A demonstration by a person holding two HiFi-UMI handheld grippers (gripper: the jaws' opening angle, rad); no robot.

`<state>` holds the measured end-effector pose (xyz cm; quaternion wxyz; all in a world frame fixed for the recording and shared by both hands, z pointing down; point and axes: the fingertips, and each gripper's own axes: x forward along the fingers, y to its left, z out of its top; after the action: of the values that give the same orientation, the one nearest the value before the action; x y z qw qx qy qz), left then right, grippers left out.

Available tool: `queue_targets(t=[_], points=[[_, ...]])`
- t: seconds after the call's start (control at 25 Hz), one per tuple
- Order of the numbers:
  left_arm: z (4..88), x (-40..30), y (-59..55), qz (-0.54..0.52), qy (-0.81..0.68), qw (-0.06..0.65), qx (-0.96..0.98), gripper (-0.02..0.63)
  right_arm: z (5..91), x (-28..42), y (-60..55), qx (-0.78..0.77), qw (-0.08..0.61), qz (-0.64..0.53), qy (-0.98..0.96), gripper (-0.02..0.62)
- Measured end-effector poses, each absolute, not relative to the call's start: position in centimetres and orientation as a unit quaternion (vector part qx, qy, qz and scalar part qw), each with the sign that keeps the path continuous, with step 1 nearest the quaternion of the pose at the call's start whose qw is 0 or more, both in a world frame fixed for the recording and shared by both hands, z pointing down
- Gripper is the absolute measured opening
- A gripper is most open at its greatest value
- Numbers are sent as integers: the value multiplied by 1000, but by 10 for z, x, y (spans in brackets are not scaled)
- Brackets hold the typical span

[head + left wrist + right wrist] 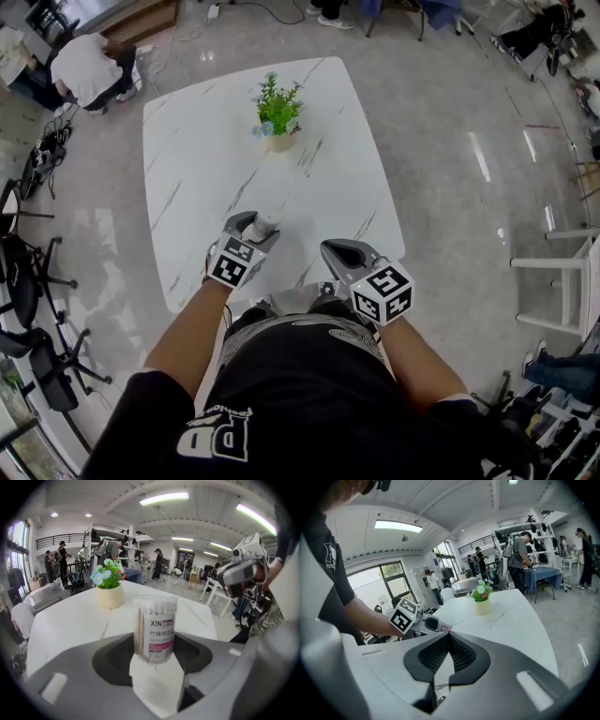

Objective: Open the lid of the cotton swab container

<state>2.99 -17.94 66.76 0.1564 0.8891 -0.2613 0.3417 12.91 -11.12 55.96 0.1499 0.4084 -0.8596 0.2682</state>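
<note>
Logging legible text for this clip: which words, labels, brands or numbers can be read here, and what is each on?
"XIN": on the pink-and-white label of the clear round plastic cotton swab container.
Characters under it on that label: too blurred to read.
Large white letters on the person's black shirt: upside down, not surely readable.
Black-and-white marker cubes: square patterns only, no words.

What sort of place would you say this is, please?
Probably an open-plan lab or workshop: office chairs and cables beside the table, and people working at racks under strip lights.
</note>
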Motion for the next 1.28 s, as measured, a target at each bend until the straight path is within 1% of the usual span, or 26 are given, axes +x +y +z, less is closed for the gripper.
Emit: queue_targets(t=[0.16,0.44,0.72,1.28], points=[[631,25,-191,289,-283,147,903,307,545,129,-116,411,147,254,-863,-2],[565,16,-197,217,-301,100,923,307,513,119,-137,410,136,218,-875,0],[506,4,-191,146,-317,83,934,307,474,103,-151,404,120,186,-888,-2],[464,-33,-175,115,-344,55,930,307,441,98,-161,396,117,140,-900,0]])
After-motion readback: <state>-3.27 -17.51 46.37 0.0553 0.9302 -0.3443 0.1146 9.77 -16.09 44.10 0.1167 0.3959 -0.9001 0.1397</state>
